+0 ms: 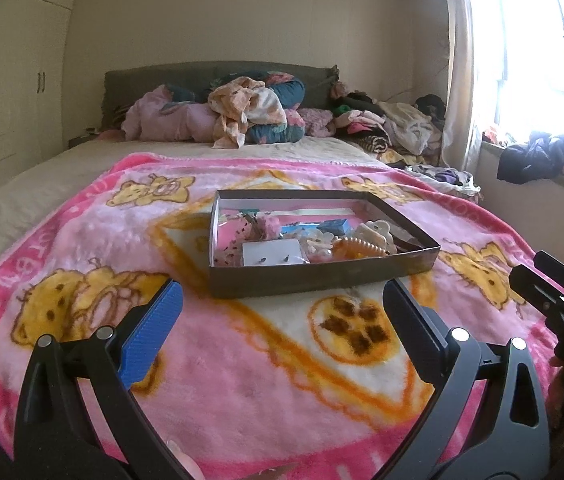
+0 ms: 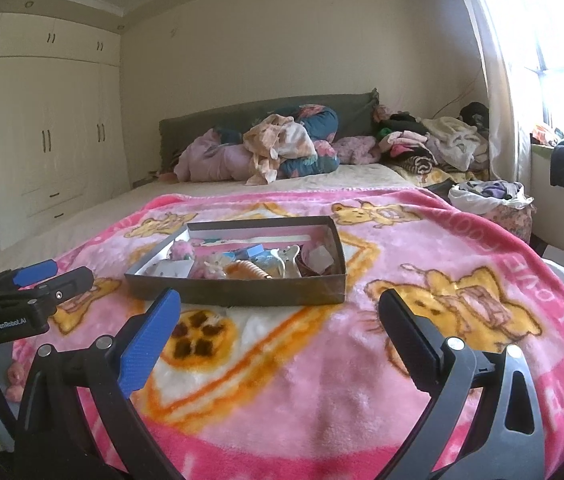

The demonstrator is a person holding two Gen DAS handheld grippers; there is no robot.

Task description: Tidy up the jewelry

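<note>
A shallow dark cardboard box [image 1: 314,276] [image 2: 241,292] rests on a pink bear-print blanket [image 1: 241,380] [image 2: 322,380] spread over the bed. Inside it lie a white earring card [image 1: 271,254], a peach comb-like clip [image 1: 358,248] [image 2: 247,270], a cream claw clip [image 1: 378,230], a blue item [image 1: 334,225] [image 2: 255,251] and a pink fluffy piece [image 2: 181,249]. My left gripper [image 1: 282,300] hovers open just before the box's near wall. My right gripper [image 2: 279,308] is open too, nearer the box's right end. Nothing sits between either pair of fingers.
Heaped bedding and clothes [image 1: 241,112] [image 2: 282,148] crowd the headboard end. More clothes [image 1: 402,124] pile by the curtain and on the window sill [image 1: 542,160]. A full basket [image 2: 490,200] stands right of the bed. Wardrobes [image 2: 41,140] line the left wall.
</note>
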